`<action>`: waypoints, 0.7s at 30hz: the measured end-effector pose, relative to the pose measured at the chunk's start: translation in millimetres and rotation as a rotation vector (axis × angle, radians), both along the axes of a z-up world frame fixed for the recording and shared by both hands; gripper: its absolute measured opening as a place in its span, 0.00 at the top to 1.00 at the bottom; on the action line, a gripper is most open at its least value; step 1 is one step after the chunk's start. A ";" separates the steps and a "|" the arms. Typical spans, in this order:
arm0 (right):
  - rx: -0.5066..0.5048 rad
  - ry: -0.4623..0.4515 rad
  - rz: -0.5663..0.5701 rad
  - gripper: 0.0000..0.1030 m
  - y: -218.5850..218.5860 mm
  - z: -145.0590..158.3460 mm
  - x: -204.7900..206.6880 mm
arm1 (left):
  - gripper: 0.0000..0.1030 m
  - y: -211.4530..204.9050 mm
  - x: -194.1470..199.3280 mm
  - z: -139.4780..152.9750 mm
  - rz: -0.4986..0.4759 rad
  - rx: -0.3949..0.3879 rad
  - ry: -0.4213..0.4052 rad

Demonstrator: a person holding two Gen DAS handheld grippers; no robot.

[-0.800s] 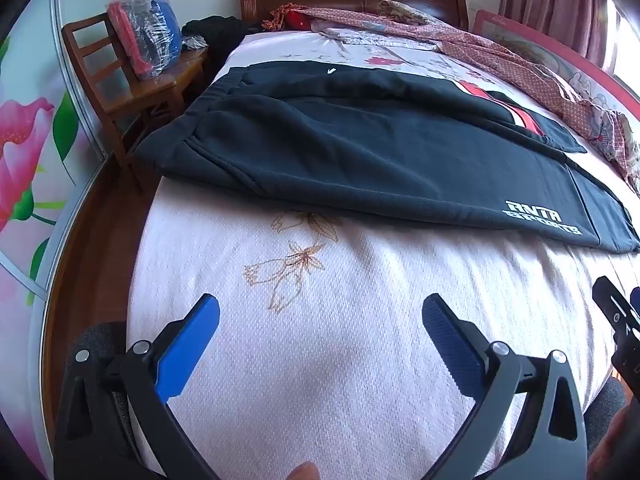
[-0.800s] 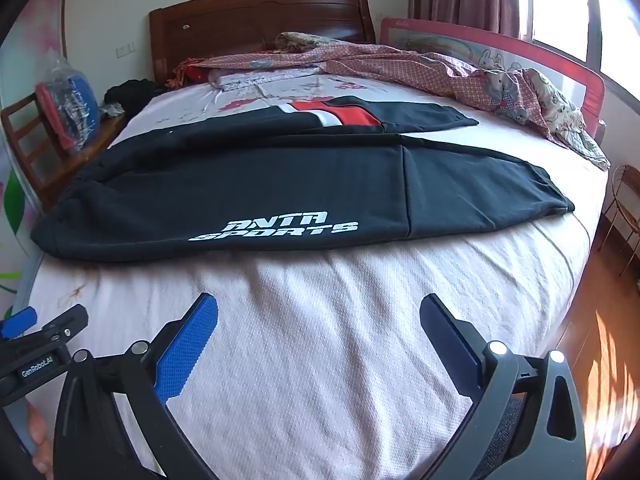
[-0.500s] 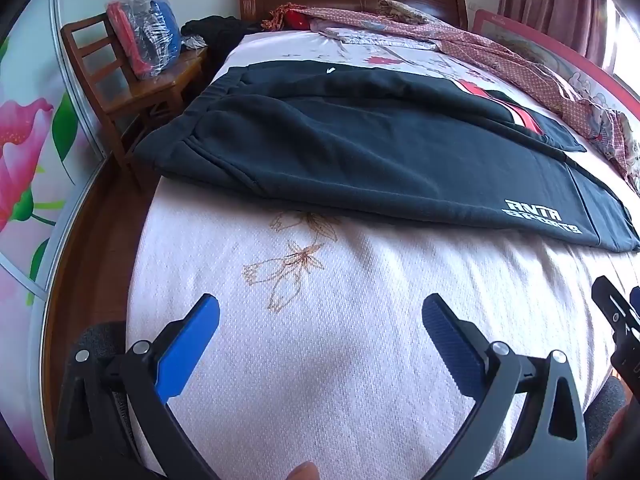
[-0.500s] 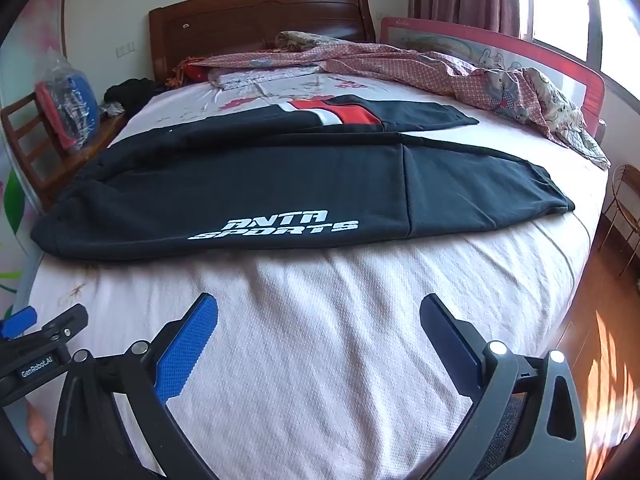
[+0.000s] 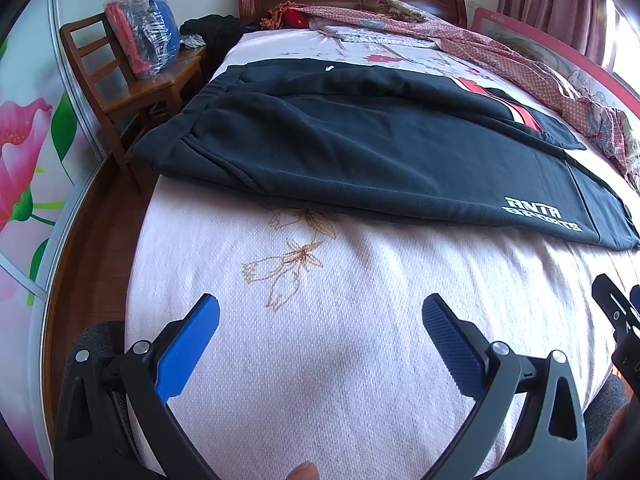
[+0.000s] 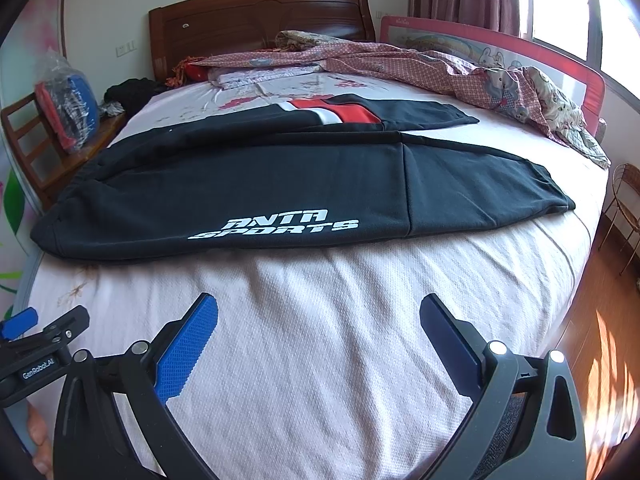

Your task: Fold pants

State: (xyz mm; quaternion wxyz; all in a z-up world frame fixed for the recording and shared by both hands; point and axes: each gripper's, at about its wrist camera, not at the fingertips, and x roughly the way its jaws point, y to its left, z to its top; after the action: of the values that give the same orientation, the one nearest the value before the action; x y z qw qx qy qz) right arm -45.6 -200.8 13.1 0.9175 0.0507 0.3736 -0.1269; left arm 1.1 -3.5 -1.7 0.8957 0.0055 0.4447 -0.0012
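Observation:
Black sweatpants (image 5: pixel 360 140) with white "ANTA SPORTS" lettering and a red-and-white panel lie flat across the bed, waistband at the left, leg cuffs at the right; they also show in the right wrist view (image 6: pixel 280 192). My left gripper (image 5: pixel 320 312) is open and empty, over the pale pink bedsheet (image 5: pixel 340 340) near the foot edge, well short of the pants. My right gripper (image 6: pixel 318 312) is open and empty, likewise over the sheet in front of the lettered leg.
A wooden chair (image 5: pixel 132 92) with a plastic bag of clothes (image 5: pixel 140 36) stands left of the bed. A crumpled pink quilt (image 6: pixel 460 68) lies along the far right side by a red bed rail (image 6: pixel 520 52). A wooden headboard (image 6: pixel 260 12) is behind.

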 end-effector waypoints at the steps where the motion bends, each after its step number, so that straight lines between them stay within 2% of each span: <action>1: 0.000 0.001 0.000 0.03 0.0 -0.2 -0.1 | 0.02 -0.2 0.1 -0.1 -0.001 0.003 0.004; 12: 0.000 0.005 0.001 0.03 0.3 -1.3 0.5 | 0.02 -0.5 1.0 -0.5 0.001 -0.014 0.005; 21: 0.003 0.006 -0.002 0.03 0.7 -2.1 0.9 | 0.02 0.2 0.6 -2.6 -0.004 -0.011 0.037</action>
State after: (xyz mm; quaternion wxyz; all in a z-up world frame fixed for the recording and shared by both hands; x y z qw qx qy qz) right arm -44.7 -200.1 11.0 0.9161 0.0523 0.3766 -0.1274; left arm 1.7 -3.3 -4.3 0.8873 0.0015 0.4612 -0.0054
